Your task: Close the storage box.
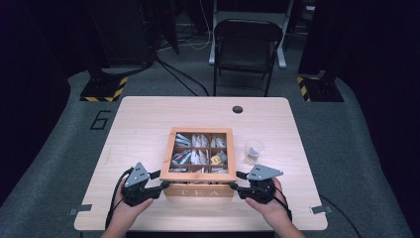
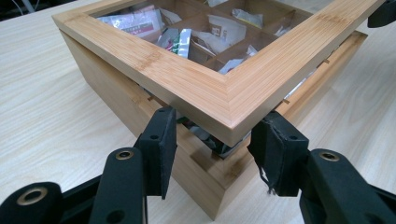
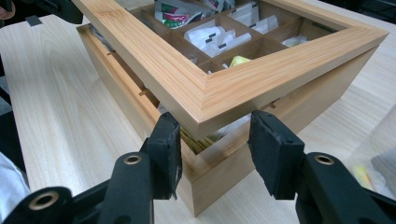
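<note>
A bamboo tea box [image 1: 200, 190] marked "TEA" stands at the table's near middle, its compartments full of tea bags [image 1: 198, 148]. Its window-framed lid [image 1: 170, 151] is lifted a little at the front, leaving a gap above the base [image 2: 107, 88]. My left gripper [image 1: 162, 179] is at the front left corner, jaws spread, with the lid's corner [image 2: 219, 100] just above and between them [image 2: 217, 119]. My right gripper [image 1: 236, 180] mirrors it at the front right corner [image 3: 205, 100], jaws spread either side [image 3: 215, 119]. I cannot tell whether the pads touch the lid.
A clear plastic cup [image 1: 253, 150] with something in it stands just right of the box, and its edge shows in the right gripper view [image 3: 380, 154]. A dark cable hole [image 1: 237, 109] sits at the table's far side. Behind the table stands a folding chair [image 1: 246, 44].
</note>
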`<state>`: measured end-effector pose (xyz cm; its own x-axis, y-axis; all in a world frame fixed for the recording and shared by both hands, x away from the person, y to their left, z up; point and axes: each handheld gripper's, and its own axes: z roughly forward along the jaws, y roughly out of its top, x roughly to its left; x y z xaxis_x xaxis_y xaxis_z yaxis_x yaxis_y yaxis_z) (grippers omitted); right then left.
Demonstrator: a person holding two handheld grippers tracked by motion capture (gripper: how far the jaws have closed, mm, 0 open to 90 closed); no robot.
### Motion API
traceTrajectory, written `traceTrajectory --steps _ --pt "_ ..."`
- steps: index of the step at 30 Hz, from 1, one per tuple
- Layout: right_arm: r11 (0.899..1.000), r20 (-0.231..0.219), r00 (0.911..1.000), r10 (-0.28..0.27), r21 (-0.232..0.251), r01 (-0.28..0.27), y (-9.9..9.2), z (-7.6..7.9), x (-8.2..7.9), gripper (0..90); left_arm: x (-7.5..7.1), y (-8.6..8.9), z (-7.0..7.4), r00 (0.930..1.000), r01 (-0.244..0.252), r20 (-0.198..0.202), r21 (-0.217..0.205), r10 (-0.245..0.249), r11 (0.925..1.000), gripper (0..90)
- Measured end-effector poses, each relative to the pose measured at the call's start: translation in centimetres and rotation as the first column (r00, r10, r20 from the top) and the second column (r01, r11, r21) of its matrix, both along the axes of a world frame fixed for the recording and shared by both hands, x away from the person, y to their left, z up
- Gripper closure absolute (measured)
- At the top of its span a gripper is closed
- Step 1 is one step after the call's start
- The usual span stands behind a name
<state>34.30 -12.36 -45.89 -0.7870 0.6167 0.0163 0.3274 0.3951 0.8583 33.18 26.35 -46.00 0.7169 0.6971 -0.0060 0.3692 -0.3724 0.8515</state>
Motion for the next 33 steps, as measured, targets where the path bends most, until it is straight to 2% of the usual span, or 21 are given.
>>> traceTrajectory --steps 7,10,16,19,24,30,33 --pt "1.0 -0.033 0.9994 -0.007 0.012 0.007 -0.1 -0.2 -0.3 53.1 -0.3 0.1 -0.3 1.0 -0.004 -0.007 -0.01 0.004 0.9999 51.1" --pt "1.0 -0.039 0.9992 0.0 0.006 0.001 -0.2 -0.2 -0.4 52.5 -0.4 0.1 -0.4 0.9998 0.002 -0.02 0.001 -0.002 1.0 51.1" --pt "0.999 -0.037 0.9993 0.004 -0.034 -0.006 0.0 -0.3 -0.5 51.0 -0.4 0.1 -0.8 0.9987 0.009 -0.05 0.02 -0.008 0.9998 50.8" --pt "1.0 -0.038 0.9993 0.004 -0.023 -0.005 -0.3 -0.3 -1.0 50.9 -0.7 0.3 -1.0 0.9987 0.005 -0.051 0.011 -0.005 0.9999 49.6" --pt "1.0 -0.036 0.9993 -0.008 -0.014 0.007 -1.0 -0.2 -1.3 50.6 -0.9 0.6 -0.7 0.9987 -0.003 -0.052 -0.009 0.003 1.0 48.1" --pt "1.0 -0.034 0.9994 -0.008 0.005 0.008 -0.9 -0.2 -1.2 48.4 -0.9 0.6 -0.8 0.9987 0.009 -0.051 0.002 -0.009 1.0 47.3" --pt "1.0 -0.036 0.9993 -0.012 0.007 0.013 -1.0 -0.3 -1.1 45.9 -0.9 0.6 -1.0 0.9988 0.004 -0.05 -0.006 -0.004 1.0 47.1"
